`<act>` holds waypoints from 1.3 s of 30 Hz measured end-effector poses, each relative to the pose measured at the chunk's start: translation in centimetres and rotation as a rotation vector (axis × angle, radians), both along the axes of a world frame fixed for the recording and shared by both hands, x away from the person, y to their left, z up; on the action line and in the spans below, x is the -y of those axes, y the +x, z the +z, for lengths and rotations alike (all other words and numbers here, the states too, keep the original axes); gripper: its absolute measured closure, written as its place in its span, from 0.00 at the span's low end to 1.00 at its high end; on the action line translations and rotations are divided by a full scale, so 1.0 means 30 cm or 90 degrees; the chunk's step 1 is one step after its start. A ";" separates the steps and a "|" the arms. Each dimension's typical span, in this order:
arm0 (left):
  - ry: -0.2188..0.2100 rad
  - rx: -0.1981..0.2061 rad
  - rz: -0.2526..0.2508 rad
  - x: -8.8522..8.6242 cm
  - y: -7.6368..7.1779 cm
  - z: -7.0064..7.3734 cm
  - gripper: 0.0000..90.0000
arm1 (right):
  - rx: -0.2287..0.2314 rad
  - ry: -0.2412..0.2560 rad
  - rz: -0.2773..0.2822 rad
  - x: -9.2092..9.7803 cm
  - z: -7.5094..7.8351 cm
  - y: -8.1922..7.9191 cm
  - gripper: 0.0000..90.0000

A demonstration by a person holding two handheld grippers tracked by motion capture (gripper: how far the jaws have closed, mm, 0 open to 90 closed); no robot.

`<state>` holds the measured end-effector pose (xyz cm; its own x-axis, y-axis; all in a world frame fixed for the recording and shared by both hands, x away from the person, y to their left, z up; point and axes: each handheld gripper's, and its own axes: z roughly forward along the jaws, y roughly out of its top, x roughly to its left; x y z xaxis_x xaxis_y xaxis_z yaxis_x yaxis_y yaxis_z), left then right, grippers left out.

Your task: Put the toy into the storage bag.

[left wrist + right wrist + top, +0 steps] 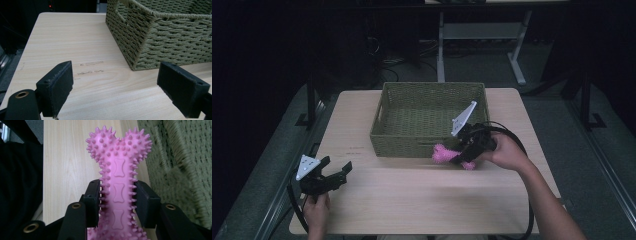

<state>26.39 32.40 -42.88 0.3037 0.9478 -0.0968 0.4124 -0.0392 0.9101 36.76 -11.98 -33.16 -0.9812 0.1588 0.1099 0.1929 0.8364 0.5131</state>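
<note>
A pink spiky bone-shaped toy [118,182] is clamped by its shaft between the jaws of my right gripper [117,202]. From the high view the pink toy [443,154] pokes out leftward from the right gripper [460,155], just in front of the green woven basket [412,142] near its front right corner. My left gripper [341,172] rests low over the table's front left, jaws wide apart and holding nothing. In the left gripper view its pads [58,86] frame bare wood, with the basket [160,42] ahead to the right.
The light wooden table [422,200] has faint marks [91,68] ahead of the left gripper. A cable [522,150] loops from the right gripper past the person's arm. Dark floor and a desk frame [482,35] lie beyond the table.
</note>
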 end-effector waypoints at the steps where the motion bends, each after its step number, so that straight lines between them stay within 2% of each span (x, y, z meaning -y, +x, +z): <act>1: 0.000 0.000 0.000 0.001 0.000 0.000 0.14 | 0.002 -0.001 0.000 -0.002 0.014 0.012 0.64; 9: -0.001 0.000 0.001 -0.005 0.000 0.000 0.14 | -0.002 0.000 0.002 -0.009 0.049 0.055 0.64; 16: 0.000 -0.002 -0.001 -0.002 0.002 -0.001 0.14 | 0.007 -0.012 0.000 -0.011 0.084 0.097 0.64; 25: -0.001 -0.001 -0.002 -0.002 0.002 -0.001 0.14 | 0.002 -0.013 -0.015 -0.004 0.105 0.151 0.64; 28: -0.001 -0.001 -0.002 -0.001 0.002 0.000 0.14 | 0.002 -0.024 -0.023 -0.005 0.114 0.183 0.64; 31: 0.001 -0.002 -0.003 -0.002 0.003 -0.001 0.14 | -0.001 -0.020 -0.023 -0.006 0.116 0.200 0.64; 36: 0.001 -0.002 -0.005 -0.001 0.003 -0.001 0.14 | -0.012 -0.035 -0.033 -0.016 0.104 0.249 0.64; 39: -0.001 -0.002 -0.003 -0.002 0.003 -0.001 0.14 | -0.019 -0.034 -0.039 -0.016 0.093 0.273 0.64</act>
<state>26.46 32.46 -42.90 0.3078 0.9462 -0.0994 0.4146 -0.0393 0.9092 44.95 -11.51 -30.38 -0.9657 0.2253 0.1288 0.2595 0.8487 0.4609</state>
